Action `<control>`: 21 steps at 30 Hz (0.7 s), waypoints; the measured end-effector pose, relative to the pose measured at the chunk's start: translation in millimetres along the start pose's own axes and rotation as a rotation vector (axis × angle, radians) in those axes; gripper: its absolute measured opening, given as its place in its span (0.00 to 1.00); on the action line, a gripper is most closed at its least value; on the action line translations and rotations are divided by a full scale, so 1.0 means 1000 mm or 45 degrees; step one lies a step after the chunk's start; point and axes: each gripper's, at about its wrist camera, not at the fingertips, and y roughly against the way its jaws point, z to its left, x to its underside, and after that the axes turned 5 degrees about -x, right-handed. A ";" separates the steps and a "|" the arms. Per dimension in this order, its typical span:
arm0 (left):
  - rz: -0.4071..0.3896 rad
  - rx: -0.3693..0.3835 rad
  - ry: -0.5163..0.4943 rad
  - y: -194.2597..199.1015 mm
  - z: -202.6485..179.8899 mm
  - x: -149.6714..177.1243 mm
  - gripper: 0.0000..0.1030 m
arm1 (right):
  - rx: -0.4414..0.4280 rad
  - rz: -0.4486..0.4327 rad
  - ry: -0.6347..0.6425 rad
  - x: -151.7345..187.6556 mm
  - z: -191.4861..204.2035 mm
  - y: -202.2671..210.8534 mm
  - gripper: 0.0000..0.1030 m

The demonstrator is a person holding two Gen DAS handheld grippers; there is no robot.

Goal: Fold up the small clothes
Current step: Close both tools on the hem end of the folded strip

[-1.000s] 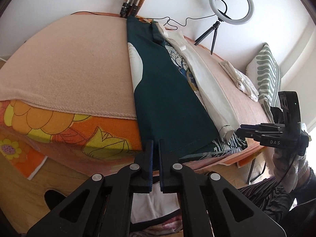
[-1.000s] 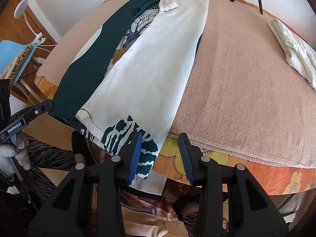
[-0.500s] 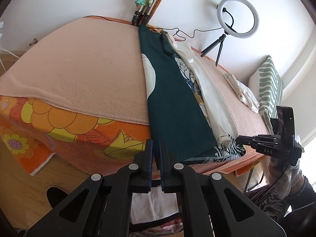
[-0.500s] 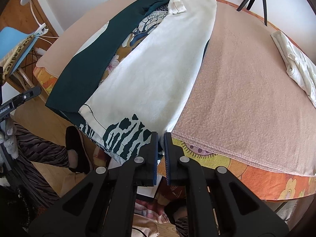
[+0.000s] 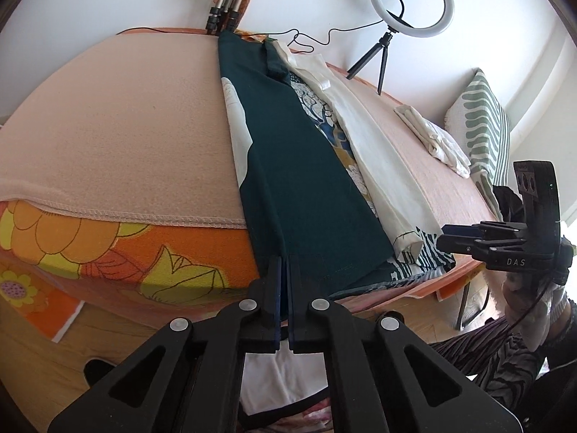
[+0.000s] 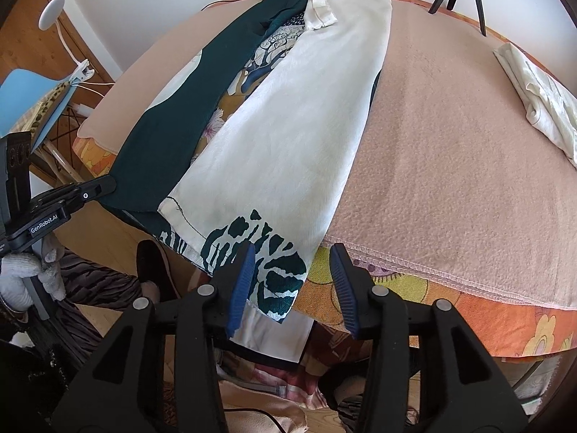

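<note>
A long garment lies on the pink blanket, folded lengthwise: a dark green side (image 5: pixel 299 180) and a white side (image 6: pixel 288 115) with a green leaf-print hem (image 6: pixel 267 256) hanging over the near edge. My left gripper (image 5: pixel 285 274) is shut on the dark green hem at the table's near edge. My right gripper (image 6: pixel 294 270) is open, its blue pads either side of the leaf-print hem corner, not gripping it. The right gripper shows in the left wrist view (image 5: pixel 447 240); the left gripper shows in the right wrist view (image 6: pixel 104 186).
The pink blanket (image 6: pixel 450 144) covers a table with an orange floral cloth (image 5: pixel 108 249) beneath. A folded white cloth (image 6: pixel 537 101) lies at the far right. A ring light on a tripod (image 5: pixel 411 0) and a striped cushion (image 5: pixel 483 122) stand at the back.
My right gripper was open, shut half a second ago, and has opened again at the leaf-print hem. My left gripper stays shut on the green hem and has shifted slightly.
</note>
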 end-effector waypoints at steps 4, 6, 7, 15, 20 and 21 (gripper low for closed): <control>-0.052 0.012 0.050 0.016 0.008 -0.004 0.01 | -0.010 0.032 0.017 0.003 0.002 -0.005 0.43; -0.049 -0.010 0.064 0.018 0.015 -0.003 0.01 | 0.044 0.019 0.084 0.005 0.010 -0.006 0.30; -0.038 -0.012 0.076 0.018 0.018 -0.002 0.01 | 0.068 0.016 0.111 0.005 0.013 -0.006 0.15; -0.035 -0.027 0.061 0.017 0.016 0.001 0.01 | -0.040 0.013 -0.020 0.003 -0.005 -0.002 0.03; -0.007 0.023 0.095 0.014 0.018 -0.003 0.01 | -0.233 0.036 -0.220 0.006 -0.024 -0.002 0.19; -0.002 0.030 0.096 0.014 0.017 -0.004 0.01 | -0.259 0.020 -0.242 0.008 -0.027 -0.001 0.24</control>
